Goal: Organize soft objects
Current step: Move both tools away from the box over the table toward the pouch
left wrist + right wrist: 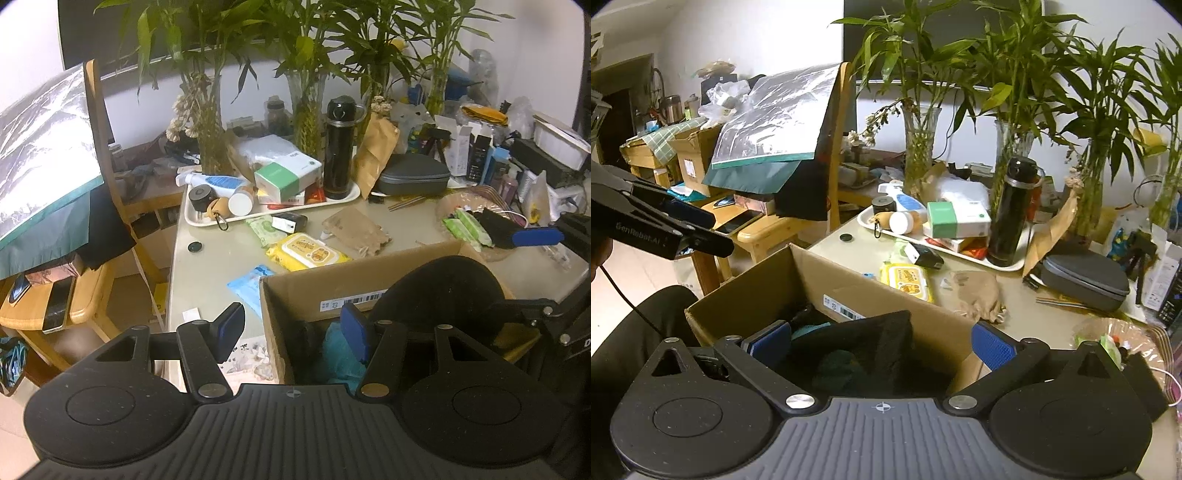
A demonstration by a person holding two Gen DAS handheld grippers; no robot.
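The left gripper [293, 332] hung spread wide over the near-left corner of the cardboard box [354, 282], one blue pad outside the wall at 9 o'clock, the other inside, pinching nothing. Inside that open box lay a teal soft cloth [338, 354] at the bottom and a black cap [439, 288] toward 3 o'clock, its rounded crown up. From the right wrist, the right gripper [882, 345] was also spread, fingers straddling a black fabric item [875, 343] sitting in the box [768, 288], touching neither pad as far as could be told. Its long axis ran roughly 9 to 3.

Beyond the box at 12 o'clock the table [218, 266] carried a blue wipes pack [251, 288] just beside the box's far-left corner, a yellow wipes pack [308, 251] flat with its long axis 10 to 4, and a tan cloth pouch [354, 230]. Farther back a white tray [207, 221] held a black thermos [340, 147] upright, a green-and-white carton [288, 173] and bottles lying down. Bare tabletop showed only at the 9 o'clock edge; a wooden chair [88, 295] stood just past it.
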